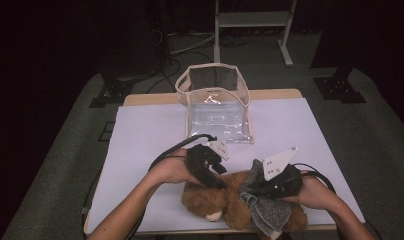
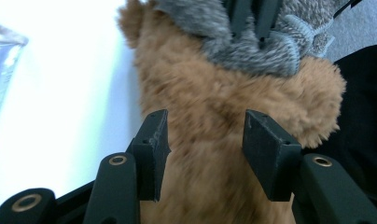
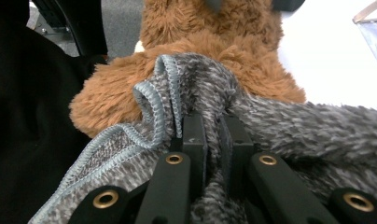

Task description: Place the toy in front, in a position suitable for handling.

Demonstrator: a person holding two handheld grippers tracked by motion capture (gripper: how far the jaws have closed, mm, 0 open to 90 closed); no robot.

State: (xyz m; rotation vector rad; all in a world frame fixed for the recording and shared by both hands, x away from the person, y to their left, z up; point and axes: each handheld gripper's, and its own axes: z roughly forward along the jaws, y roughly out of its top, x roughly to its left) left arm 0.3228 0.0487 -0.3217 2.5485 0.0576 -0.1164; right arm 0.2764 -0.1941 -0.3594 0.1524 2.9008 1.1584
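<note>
A brown plush bear (image 1: pixel 210 197) lies at the table's front edge, with a fuzzy grey cloth (image 1: pixel 267 212) draped over its right part. My left gripper (image 1: pixel 217 181) points down at the bear's left side. In the left gripper view its jaws (image 2: pixel 206 140) stand apart with the brown fur (image 2: pixel 210 102) between them, and the pads (image 2: pixel 266 149) do not squeeze it. My right gripper (image 1: pixel 252 189) comes in from the right. It is shut (image 3: pixel 212 126) on a bunched fold of the grey cloth (image 3: pixel 317 130), which lies over the bear (image 3: pixel 214 51).
A clear plastic bag (image 1: pixel 215 105) with beige trim stands open-topped at the back middle of the table. A pale sheet (image 1: pixel 140 135) covers the tabletop, with free room left and right of the bag. A person's forearms come in from the bottom edge.
</note>
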